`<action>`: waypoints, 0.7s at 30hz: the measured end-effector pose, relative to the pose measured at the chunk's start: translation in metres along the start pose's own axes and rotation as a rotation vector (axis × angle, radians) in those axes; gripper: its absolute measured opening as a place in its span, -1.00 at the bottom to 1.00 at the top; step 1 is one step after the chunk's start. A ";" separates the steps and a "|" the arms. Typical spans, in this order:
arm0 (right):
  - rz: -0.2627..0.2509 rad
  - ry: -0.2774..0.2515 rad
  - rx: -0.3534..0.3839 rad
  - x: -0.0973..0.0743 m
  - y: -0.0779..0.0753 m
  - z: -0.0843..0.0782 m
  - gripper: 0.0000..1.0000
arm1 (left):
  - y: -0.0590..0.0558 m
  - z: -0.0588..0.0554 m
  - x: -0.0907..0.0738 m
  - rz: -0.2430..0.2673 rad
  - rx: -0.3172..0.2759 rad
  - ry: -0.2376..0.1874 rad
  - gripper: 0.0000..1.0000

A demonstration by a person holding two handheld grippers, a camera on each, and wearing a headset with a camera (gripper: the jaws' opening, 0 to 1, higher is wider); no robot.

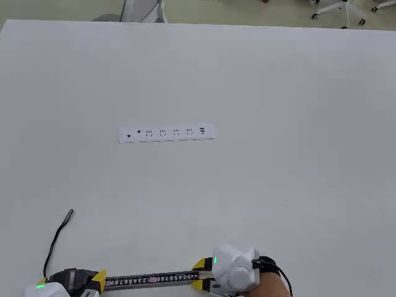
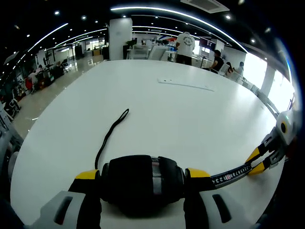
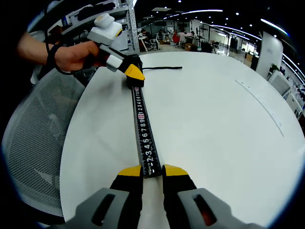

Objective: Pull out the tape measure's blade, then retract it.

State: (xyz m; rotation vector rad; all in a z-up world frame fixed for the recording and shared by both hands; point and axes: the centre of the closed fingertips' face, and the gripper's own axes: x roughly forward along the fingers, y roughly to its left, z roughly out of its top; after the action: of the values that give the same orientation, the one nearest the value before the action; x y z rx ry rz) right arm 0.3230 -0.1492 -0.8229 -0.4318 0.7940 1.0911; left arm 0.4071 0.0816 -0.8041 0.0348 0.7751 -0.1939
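Black case [image 2: 143, 188]: clamped in left hand-held gripper [image 2: 143, 173].
Blade [image 3: 144, 133]: tip pinched by right hand-held gripper [image 3: 152, 170], stretched from case.
Risk: weak pinch could let blade snap back.

Left gripper [image 2: 142, 174] has its yellow-tipped jaws clamped either side of the black tape measure [image 2: 138, 187]. The blade [image 2: 231, 175] runs out right, low over the white table [image 2: 181, 119], its end pinched by the right gripper [image 2: 256, 161]. A black strap [image 2: 110, 134] trails ahead; a power strip [image 2: 186, 84] lies far off.
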 end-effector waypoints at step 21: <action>0.026 -0.027 -0.014 0.019 0.005 0.023 -0.71 | -0.003 0.001 -0.004 -0.008 -0.006 0.009 0.36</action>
State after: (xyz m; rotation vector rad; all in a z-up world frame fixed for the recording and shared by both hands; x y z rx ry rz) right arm 0.3311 -0.1201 -0.8221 -0.4189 0.7705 1.1256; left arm 0.4049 0.0793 -0.8006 0.0272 0.7849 -0.1992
